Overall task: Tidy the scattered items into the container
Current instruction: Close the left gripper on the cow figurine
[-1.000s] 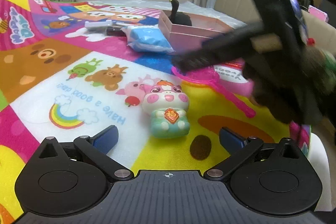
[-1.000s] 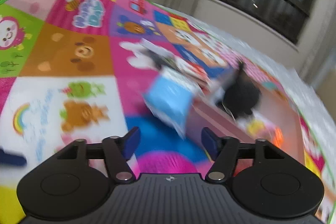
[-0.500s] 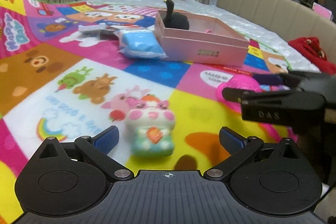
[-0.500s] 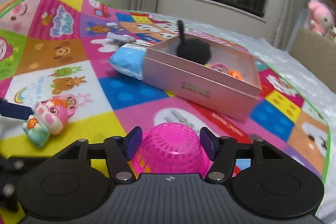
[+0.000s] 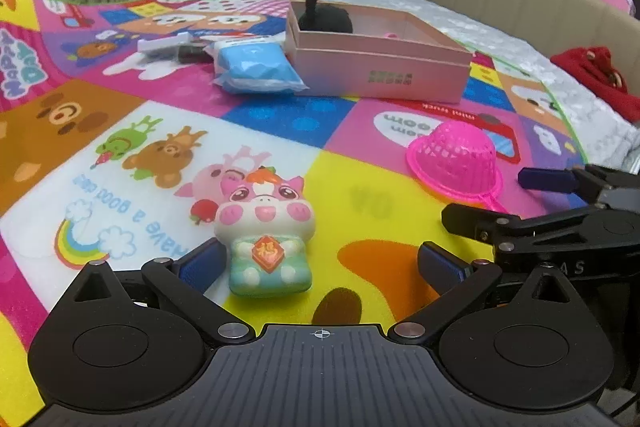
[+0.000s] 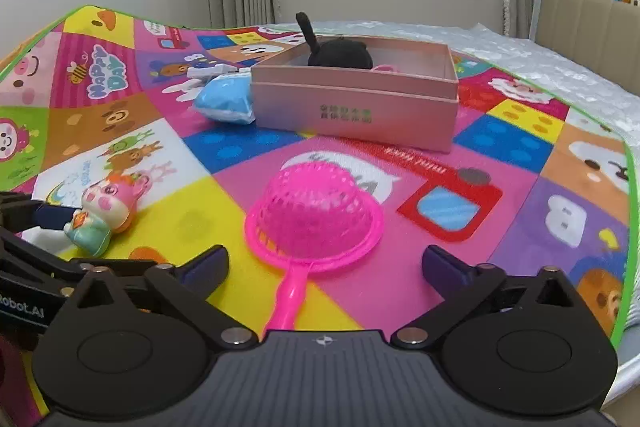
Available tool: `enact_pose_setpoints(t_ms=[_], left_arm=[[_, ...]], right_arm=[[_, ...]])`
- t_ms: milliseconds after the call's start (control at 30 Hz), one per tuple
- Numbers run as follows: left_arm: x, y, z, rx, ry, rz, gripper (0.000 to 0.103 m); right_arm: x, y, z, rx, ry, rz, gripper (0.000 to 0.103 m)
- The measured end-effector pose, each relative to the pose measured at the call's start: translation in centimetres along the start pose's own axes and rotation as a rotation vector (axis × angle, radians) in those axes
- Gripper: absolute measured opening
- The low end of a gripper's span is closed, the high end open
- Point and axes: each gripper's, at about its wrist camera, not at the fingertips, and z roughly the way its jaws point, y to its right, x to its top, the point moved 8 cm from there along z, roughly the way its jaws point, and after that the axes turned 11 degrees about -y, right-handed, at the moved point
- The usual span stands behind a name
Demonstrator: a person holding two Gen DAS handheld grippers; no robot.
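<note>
Since last frame my right claw (image 6: 326,261) has just been opening wide over the sieve (image 6: 316,213) handle on the mat; left claw (image 5: 318,263) released, straddling pig (image 5: 266,227). Close low on each, then carry to box (image 6: 356,99)

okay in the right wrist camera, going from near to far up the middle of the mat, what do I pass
pink strainer → pink box → black plush toy inside the box, at its far side.
</note>
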Motion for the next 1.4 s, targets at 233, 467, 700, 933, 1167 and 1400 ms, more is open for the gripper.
enact_pose_setpoints(t_ms=[233,467,700,933,1167,1400], left_arm=[[-0.1,-0.1,-0.4,-0.013,0.022,-0.011,0.103],[0.4,-2.7,-4.2,0.016,0.106,-0.096,0.103],[0.1,-4.8,-5.6,0.059,0.114,-0.132,0.103],[0.2,-3.5,-5.1,0.046,0.113,-0.073,0.103],[0.9,-1.8,-3.5,0.04,0.093,-0.024,0.096],[0.9,-1.8,-2.3,0.062,0.07,-0.016,0.085]], right_arm=[[-0.5,0.2,0.4,0.019,-0.005,0.021,0.103],[0.2,-0.5,-0.4,-0.015,0.021,-0.052,0.103],[2.5,-0.7,0.9,0.008,0.02,-0.012,0.102],[2.7,-0.6,0.5,-0.002,0.019,-0.002,0.083],[2.2,-1.1,-2.2,-0.034,0.072,-0.061,0.083],[1.5,-1.3,-2.9,-0.043,0.071,-0.082,0.083]])
